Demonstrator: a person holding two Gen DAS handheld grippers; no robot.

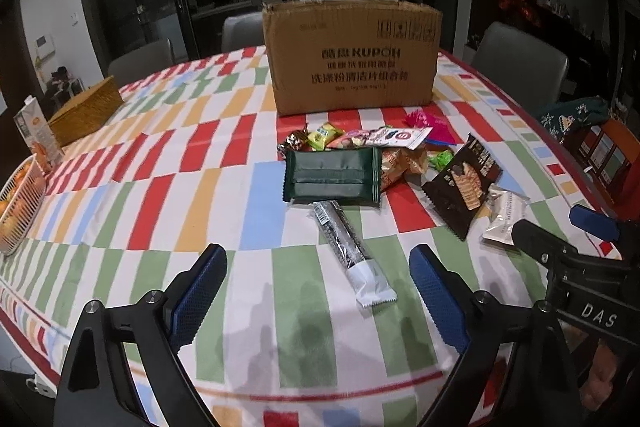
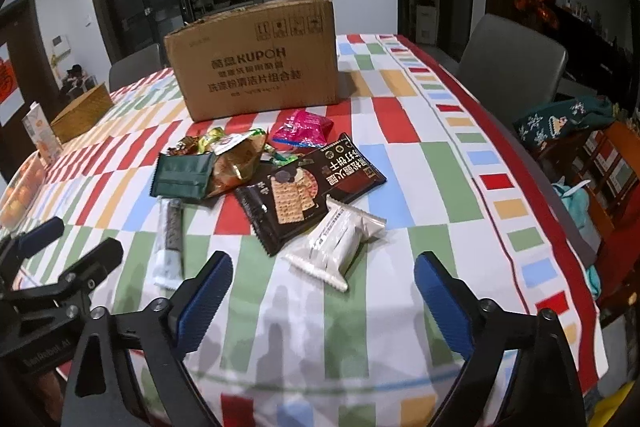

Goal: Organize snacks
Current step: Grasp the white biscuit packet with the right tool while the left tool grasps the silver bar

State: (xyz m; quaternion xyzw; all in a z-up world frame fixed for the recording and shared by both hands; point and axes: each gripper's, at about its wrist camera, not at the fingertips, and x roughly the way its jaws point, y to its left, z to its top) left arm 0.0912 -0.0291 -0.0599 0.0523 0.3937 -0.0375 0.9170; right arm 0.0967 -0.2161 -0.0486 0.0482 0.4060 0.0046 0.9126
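A pile of snacks lies on the checked tablecloth in front of a cardboard box [image 1: 352, 55] [image 2: 256, 63]. It holds a dark green pack [image 1: 332, 175] [image 2: 182, 175], a long black-and-white stick pack [image 1: 348, 251] [image 2: 170, 239], a black cracker bag [image 1: 464, 183] [image 2: 296, 191], a white pack [image 1: 505, 217] [image 2: 338, 243], a pink pack [image 2: 303, 127] and small candies. My left gripper [image 1: 318, 267] is open and empty, just short of the stick pack. My right gripper [image 2: 324, 275] is open and empty, just short of the white pack. Each gripper shows at the edge of the other's view.
A wicker box [image 1: 86, 111] [image 2: 82, 113], a juice carton [image 1: 36, 135] [image 2: 40, 133] and a white basket of oranges [image 1: 16, 203] stand at the table's left. Grey chairs [image 1: 520, 63] [image 2: 516, 67] ring the far side. A cluttered shelf [image 2: 600, 163] stands right of the table.
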